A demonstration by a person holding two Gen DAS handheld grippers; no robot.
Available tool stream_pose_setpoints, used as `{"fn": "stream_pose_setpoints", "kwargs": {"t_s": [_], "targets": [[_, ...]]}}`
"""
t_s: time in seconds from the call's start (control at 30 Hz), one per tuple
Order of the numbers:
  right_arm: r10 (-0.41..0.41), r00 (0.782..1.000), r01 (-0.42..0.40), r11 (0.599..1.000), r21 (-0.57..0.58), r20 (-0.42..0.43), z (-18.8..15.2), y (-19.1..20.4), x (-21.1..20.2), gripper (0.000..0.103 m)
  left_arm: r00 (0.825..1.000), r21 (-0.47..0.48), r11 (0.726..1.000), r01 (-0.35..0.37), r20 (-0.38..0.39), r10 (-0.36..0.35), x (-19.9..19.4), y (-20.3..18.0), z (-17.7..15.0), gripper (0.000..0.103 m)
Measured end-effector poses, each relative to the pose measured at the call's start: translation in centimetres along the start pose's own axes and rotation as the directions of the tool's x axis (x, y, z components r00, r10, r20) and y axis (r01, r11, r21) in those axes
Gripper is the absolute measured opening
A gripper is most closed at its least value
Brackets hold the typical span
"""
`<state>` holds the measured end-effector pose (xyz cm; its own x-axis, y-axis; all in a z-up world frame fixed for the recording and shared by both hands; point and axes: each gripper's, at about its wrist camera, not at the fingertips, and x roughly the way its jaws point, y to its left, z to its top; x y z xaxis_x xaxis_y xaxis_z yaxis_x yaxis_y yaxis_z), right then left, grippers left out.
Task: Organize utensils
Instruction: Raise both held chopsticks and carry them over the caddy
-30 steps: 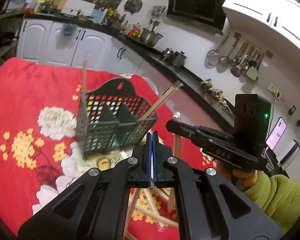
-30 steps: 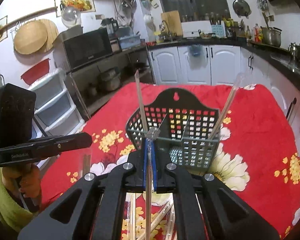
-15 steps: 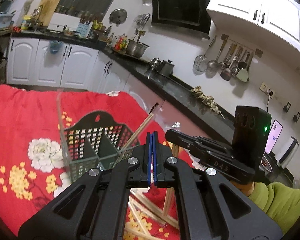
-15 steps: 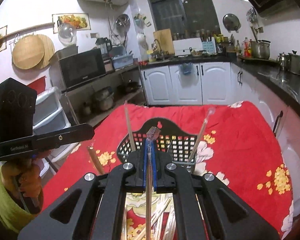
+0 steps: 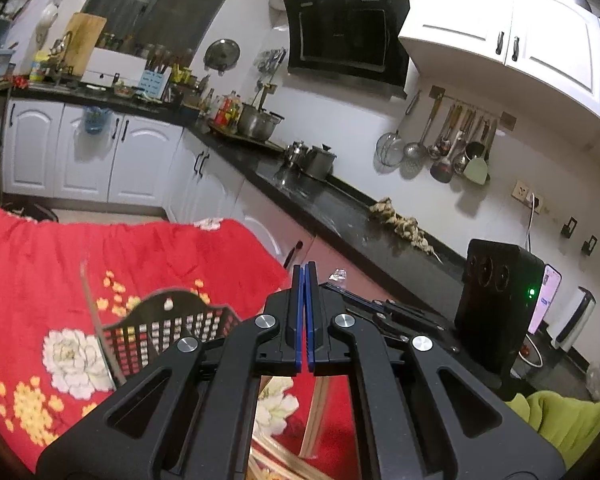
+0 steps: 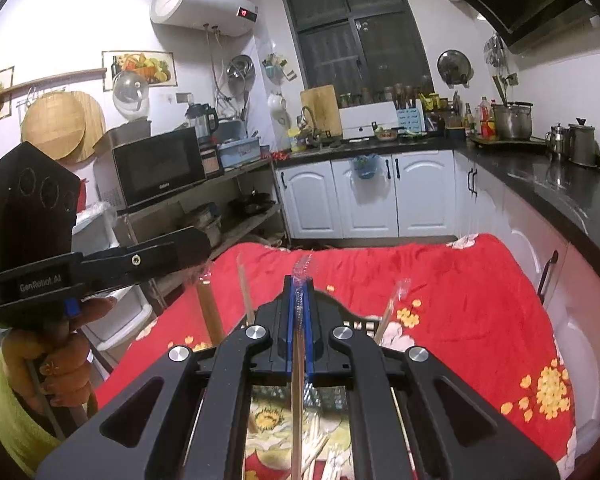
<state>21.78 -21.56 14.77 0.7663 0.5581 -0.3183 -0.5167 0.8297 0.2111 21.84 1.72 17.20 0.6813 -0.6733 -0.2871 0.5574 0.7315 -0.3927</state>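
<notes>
The right gripper (image 6: 299, 292) is clamping a wrapped chopstick pair (image 6: 298, 380) whose long axis is running along its fingers, clear film poking past the blue pads, while the black lattice utensil basket (image 5: 168, 328) is sitting below and just ahead of it on the red flowered cloth (image 6: 480, 300). The left gripper (image 5: 304, 280) is squeezing shut on a pale wooden chopstick (image 5: 314, 416) hanging down beside the basket. Judging by the views, both hands are hovering near the basket, the right one lined up over it; more loose sticks are lying on the cloth nearer than the basket.
</notes>
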Motion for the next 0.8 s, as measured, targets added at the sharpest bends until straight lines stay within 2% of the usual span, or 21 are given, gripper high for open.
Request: {"fn": "stream_pose_setpoints", "kwargs": {"t_s": [0.4,0.7,0.8], "targets": [[-0.026,0.993,0.028,0.999,-0.018,0.116,4.5,-0.9,0.9,0.004,0.998,0.034,0.998,-0.051,0.044,0.050,1.2,0.4,4.3,0.000],[-0.033,0.965,0.045,0.998,-0.042,0.260,8.4,-1.3,2.0,0.005,0.992,0.042,0.995,-0.096,0.087,0.092,2.0,1.4,7.0,0.000],[-0.051,0.958,0.069,0.996,-0.053,0.283,8.9,-1.6,2.8,0.005,0.988,0.049,0.992,-0.114,0.111,0.108,2.0,1.7,7.5,0.000]]}}
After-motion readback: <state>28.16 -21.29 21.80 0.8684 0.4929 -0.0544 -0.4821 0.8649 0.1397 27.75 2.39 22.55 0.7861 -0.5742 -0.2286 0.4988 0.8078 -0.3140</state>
